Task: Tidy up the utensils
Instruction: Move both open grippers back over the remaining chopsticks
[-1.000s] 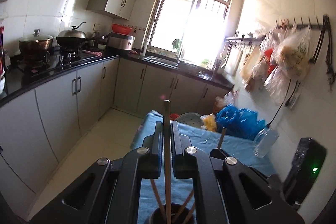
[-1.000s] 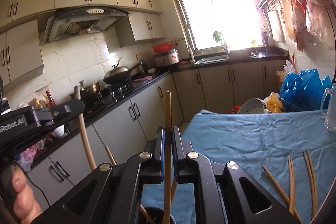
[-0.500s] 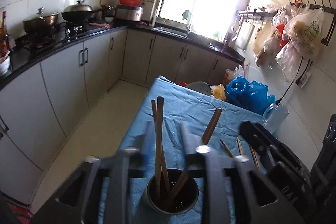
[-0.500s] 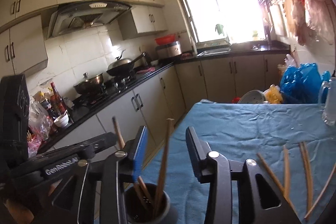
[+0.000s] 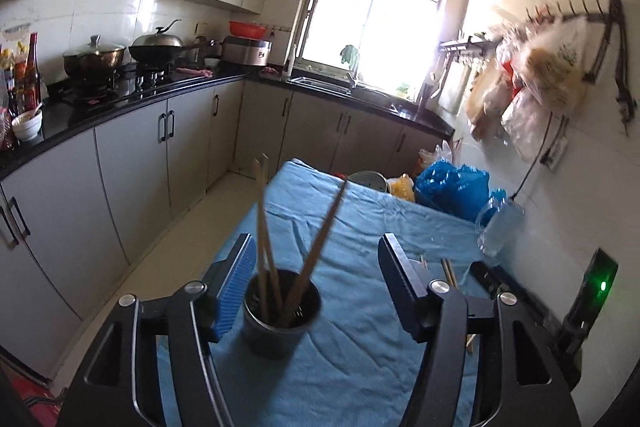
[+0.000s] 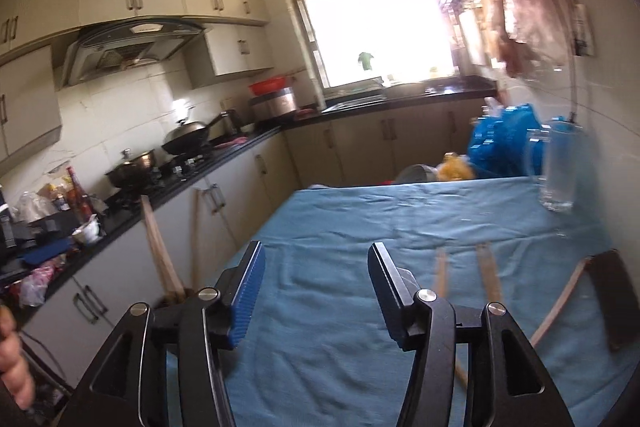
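Standing between the spread, just-opened left hand-held gripper (image 5: 316, 263) fingers, the holder (image 5: 282, 321) keeps its chopsticks (image 5: 262, 227).

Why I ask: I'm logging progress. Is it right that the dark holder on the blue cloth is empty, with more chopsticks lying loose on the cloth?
Not quite: the holder is not empty. The left wrist view shows chopsticks standing in it. The rest holds: the holder sits on the blue cloth, with loose chopsticks lying on the cloth.

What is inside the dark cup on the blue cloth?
Wooden chopsticks stand in the cup, leaning against its rim. Their lower ends and the cup's bottom are hidden by its wall.
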The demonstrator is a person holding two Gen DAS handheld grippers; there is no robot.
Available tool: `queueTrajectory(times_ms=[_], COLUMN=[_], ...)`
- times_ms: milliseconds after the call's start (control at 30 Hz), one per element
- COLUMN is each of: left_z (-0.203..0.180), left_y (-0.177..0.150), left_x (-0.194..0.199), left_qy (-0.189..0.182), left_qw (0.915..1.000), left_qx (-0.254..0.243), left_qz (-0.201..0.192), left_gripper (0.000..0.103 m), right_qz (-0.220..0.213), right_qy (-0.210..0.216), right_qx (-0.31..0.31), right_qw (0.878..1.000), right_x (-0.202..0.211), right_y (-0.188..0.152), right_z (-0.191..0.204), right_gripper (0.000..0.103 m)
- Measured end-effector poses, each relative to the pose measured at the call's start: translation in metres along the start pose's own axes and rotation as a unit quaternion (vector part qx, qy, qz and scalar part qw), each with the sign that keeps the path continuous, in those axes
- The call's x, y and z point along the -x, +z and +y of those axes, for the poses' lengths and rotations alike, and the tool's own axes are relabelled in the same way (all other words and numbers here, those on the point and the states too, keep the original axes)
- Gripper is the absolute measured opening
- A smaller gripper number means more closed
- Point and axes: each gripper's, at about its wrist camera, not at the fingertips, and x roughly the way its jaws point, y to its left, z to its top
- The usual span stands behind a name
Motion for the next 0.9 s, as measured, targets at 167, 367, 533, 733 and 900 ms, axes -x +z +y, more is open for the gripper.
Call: queueTrajectory(times_ms=[167,367,533,733,900], left_z=[-0.039,-0.085,-0.116,-0.142,-0.147], left_y=[-0.025,-0.043,-0.056,-0.071,-0.080], left_x=[-0.013,-0.045,-0.072,-0.112,-0.150], left_qy=[-0.003,-0.015,-0.034,-0.041,-0.039], left_qw=[0.9990,0.9957,0.9921,0.9860,0.9827], left_qx=[-0.033,-0.057,-0.066,-0.082,-0.066], left_qz=[0.031,0.071,0.101,0.139,0.169], left_gripper=[0.064,0.064,0.064,0.064,0.064], right_qz=[-0.014,-0.001,0.032,0.025,0.022], right_qy=[-0.048,-0.105,-0.129,-0.137,-0.156], right_qx=[-0.014,-0.024,-0.042,-0.063,-0.075], right_qw=[0.999,0.994,0.990,0.988,0.985], right_x=[0.017,0.019,0.013,0.020,0.021], right_y=[-0.009,-0.021,-0.029,-0.037,-0.044], right_z=[-0.055,-0.113,-0.154,-0.179,-0.188], right_gripper=[0.063,0.063,0.063,0.063,0.063])
